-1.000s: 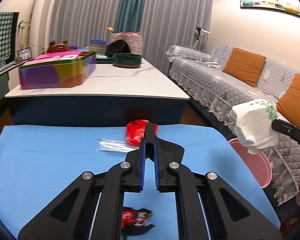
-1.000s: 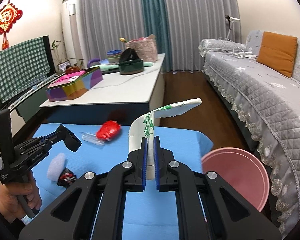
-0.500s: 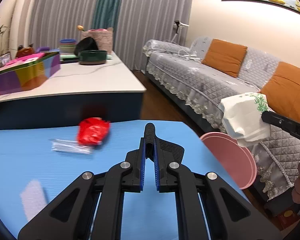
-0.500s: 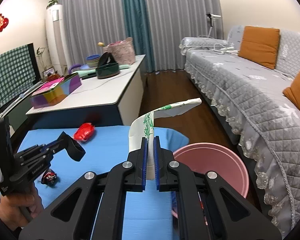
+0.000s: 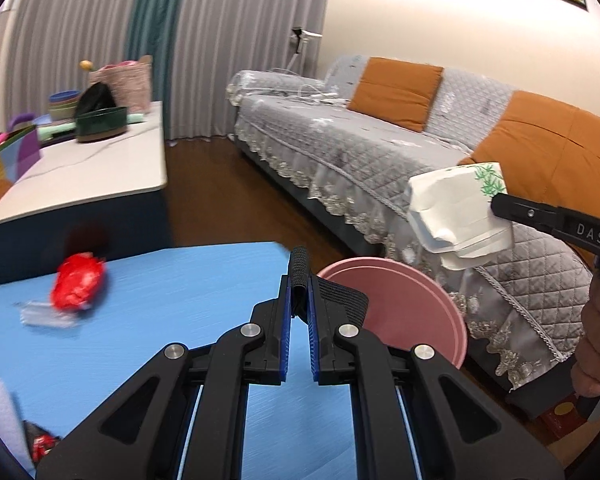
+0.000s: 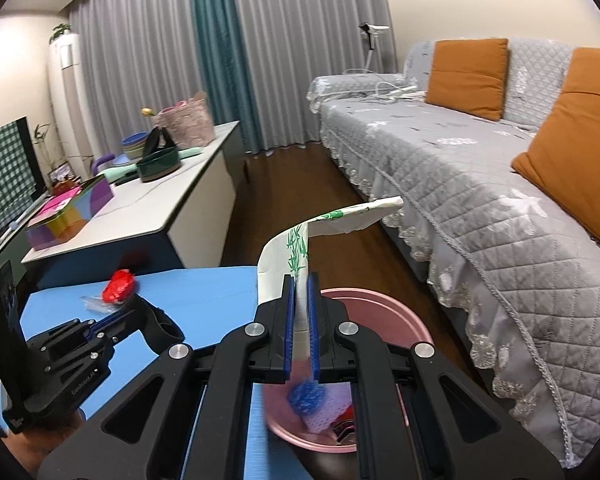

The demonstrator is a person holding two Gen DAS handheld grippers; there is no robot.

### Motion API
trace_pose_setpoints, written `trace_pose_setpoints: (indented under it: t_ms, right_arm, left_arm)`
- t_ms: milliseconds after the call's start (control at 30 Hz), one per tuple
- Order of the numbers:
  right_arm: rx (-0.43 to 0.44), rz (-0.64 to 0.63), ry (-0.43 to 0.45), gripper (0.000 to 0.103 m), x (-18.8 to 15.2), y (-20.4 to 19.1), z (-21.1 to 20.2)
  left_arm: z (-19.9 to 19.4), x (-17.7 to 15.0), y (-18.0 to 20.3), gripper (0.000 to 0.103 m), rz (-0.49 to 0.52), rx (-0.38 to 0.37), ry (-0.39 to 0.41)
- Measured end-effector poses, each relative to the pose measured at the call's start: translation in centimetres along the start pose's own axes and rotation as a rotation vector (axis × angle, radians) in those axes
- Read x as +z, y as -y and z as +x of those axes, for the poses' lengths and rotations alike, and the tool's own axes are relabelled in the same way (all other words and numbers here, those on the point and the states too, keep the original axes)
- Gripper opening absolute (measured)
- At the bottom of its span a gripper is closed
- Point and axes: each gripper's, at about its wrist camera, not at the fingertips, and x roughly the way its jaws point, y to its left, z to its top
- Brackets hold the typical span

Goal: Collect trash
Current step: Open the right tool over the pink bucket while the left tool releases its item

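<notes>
Crushed paper cup (image 6: 300, 240) now over pink bin (image 6: 400, 316)

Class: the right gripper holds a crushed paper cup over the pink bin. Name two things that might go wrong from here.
1. The crushed paper cup is pinched by its flattened end and juts past the right gripper; released now, it may glance off the pink bin rim.
2. The red wrapper and clear wrapper remain on the blue table; they might be overlooked.

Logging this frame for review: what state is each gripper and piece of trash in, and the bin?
Right gripper: shut on the crushed white paper cup, above the bin.
Left gripper: shut, holding nothing.
Round pink plastic bin: open-topped, some trash inside.
Red crumpled wrapper: lying on the blue table.
Clear plastic wrapper: lying beside it.
</notes>
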Motion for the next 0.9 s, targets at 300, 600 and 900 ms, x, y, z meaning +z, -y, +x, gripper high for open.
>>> trace_pose_setpoints:
  t_ms: [300, 600, 900]
  right_arm:
    - [-0.061, -0.005, -0.025, 0.007, 0.6, 1.7, 1.0]
    - [-0.079, 0.016, -0.051, 0.008, 0.3, 2.8, 2.3]
    - [-0.152, 0.042, -0.074, 0.057, 0.1, 3.5, 3.2]
  left_arm:
    - [3.8, 0.9, 4.4, 0.008, 0.052, -0.055, -0.028]
    - [6.7, 1.1, 6.4, 0.008, 0.084, -0.082, -0.07]
    - [7.3, 0.1, 6.2, 0.05, 0.1, -0.091, -0.122]
